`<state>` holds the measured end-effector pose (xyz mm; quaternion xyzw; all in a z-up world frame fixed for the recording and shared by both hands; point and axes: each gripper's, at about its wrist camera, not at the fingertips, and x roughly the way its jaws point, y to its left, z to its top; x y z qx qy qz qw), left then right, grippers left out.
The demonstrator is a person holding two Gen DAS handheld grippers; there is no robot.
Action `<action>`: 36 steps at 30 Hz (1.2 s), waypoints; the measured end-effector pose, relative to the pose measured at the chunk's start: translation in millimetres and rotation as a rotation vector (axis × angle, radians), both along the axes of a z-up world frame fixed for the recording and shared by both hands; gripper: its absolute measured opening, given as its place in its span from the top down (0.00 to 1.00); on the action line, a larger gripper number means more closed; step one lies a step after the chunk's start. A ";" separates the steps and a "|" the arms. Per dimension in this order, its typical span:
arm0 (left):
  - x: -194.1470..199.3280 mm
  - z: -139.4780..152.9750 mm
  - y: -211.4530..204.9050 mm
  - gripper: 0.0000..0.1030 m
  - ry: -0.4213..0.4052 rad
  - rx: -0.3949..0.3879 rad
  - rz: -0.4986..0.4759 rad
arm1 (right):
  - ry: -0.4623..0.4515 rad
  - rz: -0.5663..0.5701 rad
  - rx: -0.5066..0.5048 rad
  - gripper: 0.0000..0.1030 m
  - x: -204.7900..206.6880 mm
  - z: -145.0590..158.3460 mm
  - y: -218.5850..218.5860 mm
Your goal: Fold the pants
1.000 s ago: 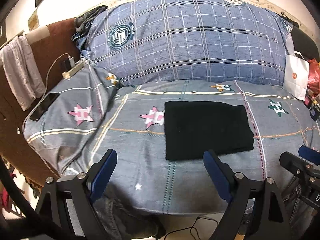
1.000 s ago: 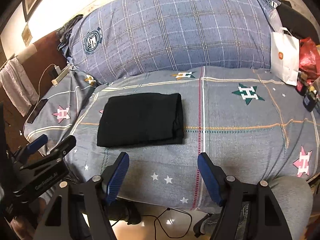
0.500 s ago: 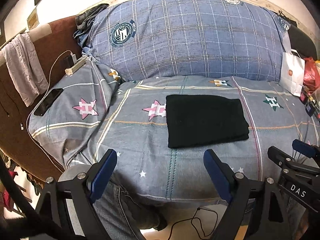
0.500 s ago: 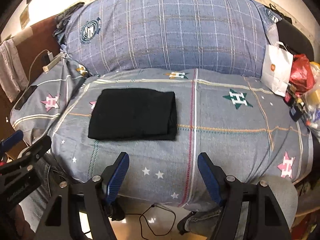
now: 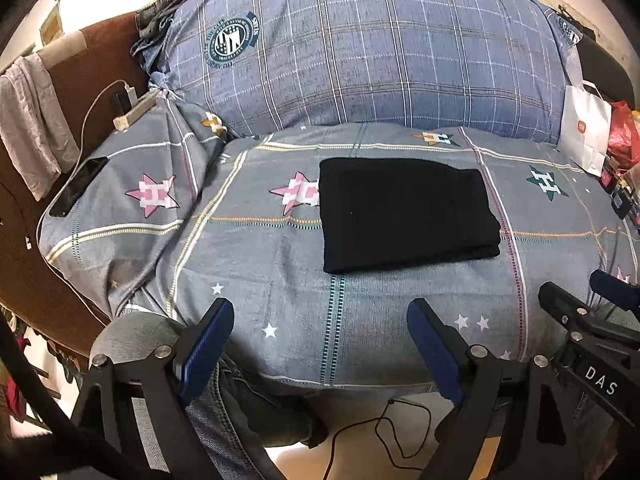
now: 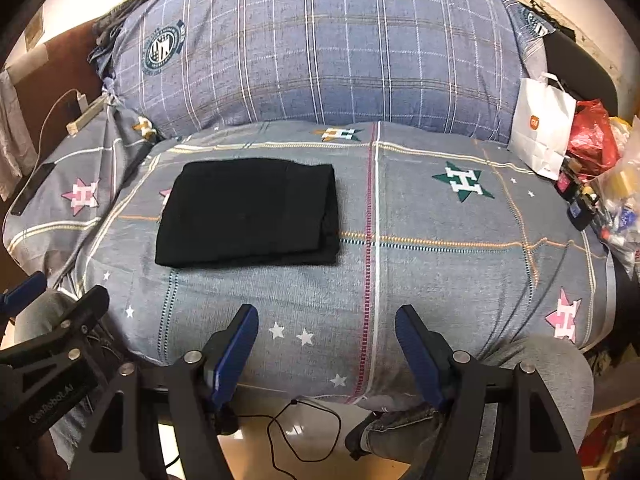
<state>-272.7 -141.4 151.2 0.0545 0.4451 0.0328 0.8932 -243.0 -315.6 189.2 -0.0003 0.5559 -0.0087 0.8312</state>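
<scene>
So from my end the bed point(image 5: 280, 312) fills pretty much the whole frame in both wrist views, grey sheet with star prints, and a big blue plaid pillow point(image 5: 360, 48) runs across the top. The pants point(image 5: 404, 212) are black and already folded into a neat flat rectangle, lying on the sheet right of centre in the left wrist view and left of centre in the right wrist view point(image 6: 248, 212). A white paper bag point(image 6: 544, 128) stands at the right edge of the frame, up against the pillow, and a dark phone point(image 5: 76, 192) lies at the left edge on the sheet. Left gripper point(image 5: 320, 344) sits at the bottom of its frame over the near edge of the bed, fingers spread wide with nothing between them. Right gripper point(image 6: 326, 344) is the same deal, fingers apart and empty, well short of the pants
</scene>
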 end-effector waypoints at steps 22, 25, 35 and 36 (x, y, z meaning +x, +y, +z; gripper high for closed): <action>39.7 -49.8 -3.6 0.14 0.173 0.014 -0.020 | 0.234 0.052 0.015 0.28 24.5 -62.9 11.3; 46.6 -55.2 -5.1 0.14 0.186 0.020 -0.026 | 0.245 0.054 0.013 0.28 29.0 -70.2 10.4; 52.7 -62.2 -5.9 0.14 0.197 0.018 -0.032 | 0.252 0.051 0.005 0.28 33.0 -77.6 9.8; 52.2 -61.5 -4.9 0.14 0.194 0.017 -0.031 | 0.252 0.052 0.003 0.28 33.5 -77.6 10.3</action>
